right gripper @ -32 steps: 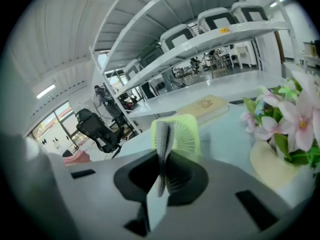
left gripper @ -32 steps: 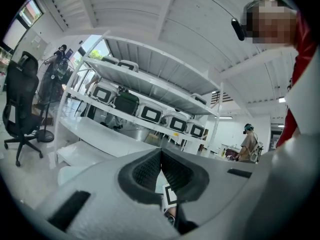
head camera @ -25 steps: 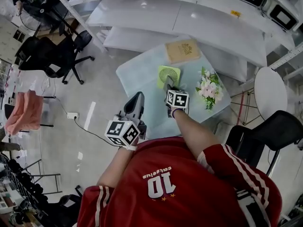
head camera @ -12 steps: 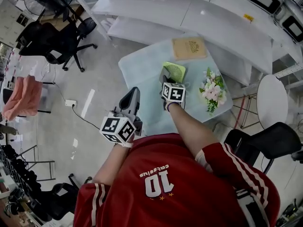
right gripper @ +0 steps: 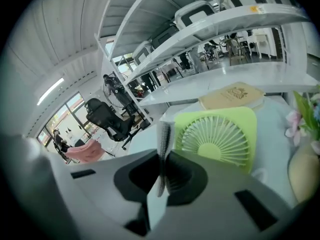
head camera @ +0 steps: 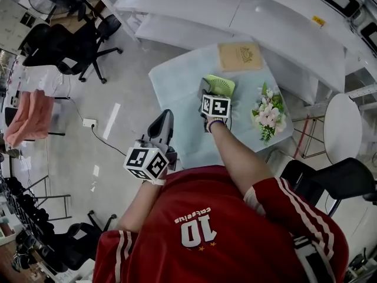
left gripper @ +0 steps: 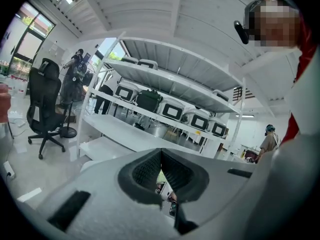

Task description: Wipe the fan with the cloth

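Left tongs (head camera: pixel 163 119) near the body, pressed together on nothing, barely shifted; right tongs (head camera: pixel 205 94), pinching the grey cloth (right gripper: pixel 163 134), have advanced to the left edge of the green fan (head camera: pixel 222 86) on the worktop (head camera: pixel 174 81).

Fan (right gripper: pixel 220 134): lime-green plastic, smooth, semi-matt, ribbed grille. Cloth (right gripper: pixel 163 134): grey fabric, fine texture, matt. Right gripper (right gripper: pixel 164 156) and left gripper (left gripper: pixel 161 154): grey matt plastic shells, black ribbed pads. Table (head camera: pixel 177 93): pale top, smooth, slight sheen. Box (right gripper: pixel 232 95): tan, looks like matt cardboard. Shelving (right gripper: pixel 240 19): white, glossy.
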A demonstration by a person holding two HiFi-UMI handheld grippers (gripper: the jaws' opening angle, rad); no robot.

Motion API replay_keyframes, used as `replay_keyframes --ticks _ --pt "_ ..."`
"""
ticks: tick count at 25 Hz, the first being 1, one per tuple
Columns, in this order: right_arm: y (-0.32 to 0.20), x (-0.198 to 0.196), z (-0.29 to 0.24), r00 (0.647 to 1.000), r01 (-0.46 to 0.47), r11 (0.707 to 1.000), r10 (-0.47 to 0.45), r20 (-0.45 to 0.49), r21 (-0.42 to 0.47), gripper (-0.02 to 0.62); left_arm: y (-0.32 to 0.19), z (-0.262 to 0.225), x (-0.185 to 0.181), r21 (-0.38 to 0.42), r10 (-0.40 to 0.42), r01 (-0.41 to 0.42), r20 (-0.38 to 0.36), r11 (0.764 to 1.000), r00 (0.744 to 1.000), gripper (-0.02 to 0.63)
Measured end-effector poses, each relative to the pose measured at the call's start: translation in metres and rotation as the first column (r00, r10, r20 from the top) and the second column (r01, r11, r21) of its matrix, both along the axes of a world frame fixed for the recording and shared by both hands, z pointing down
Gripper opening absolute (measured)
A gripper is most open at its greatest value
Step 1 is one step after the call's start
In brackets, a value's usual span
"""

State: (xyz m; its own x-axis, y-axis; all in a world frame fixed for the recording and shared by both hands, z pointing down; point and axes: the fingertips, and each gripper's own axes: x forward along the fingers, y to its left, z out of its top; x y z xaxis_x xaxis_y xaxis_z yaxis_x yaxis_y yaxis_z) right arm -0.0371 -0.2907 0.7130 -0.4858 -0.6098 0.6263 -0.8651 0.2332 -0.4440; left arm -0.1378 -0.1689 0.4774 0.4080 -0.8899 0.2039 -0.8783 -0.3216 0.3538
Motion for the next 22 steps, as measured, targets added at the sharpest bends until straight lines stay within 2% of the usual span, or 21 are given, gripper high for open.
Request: replay_keyframes --ticks 5,22 --pt "0.001 0.002 0.01 1.0 0.001 1.0 -0.001 0.011 -0.021 0.017 0.0 0.004 -0.004 -0.018 -0.017 0.017 -0.005 1.0 1.0 0.006" --pt "0.009 0.014 0.028 0.999 0.005 0.999 -0.006 -0.041 -0.039 0.017 0.004 0.003 -0.001 -0.018 -0.003 0.003 0.012 1.0 1.0 0.006"
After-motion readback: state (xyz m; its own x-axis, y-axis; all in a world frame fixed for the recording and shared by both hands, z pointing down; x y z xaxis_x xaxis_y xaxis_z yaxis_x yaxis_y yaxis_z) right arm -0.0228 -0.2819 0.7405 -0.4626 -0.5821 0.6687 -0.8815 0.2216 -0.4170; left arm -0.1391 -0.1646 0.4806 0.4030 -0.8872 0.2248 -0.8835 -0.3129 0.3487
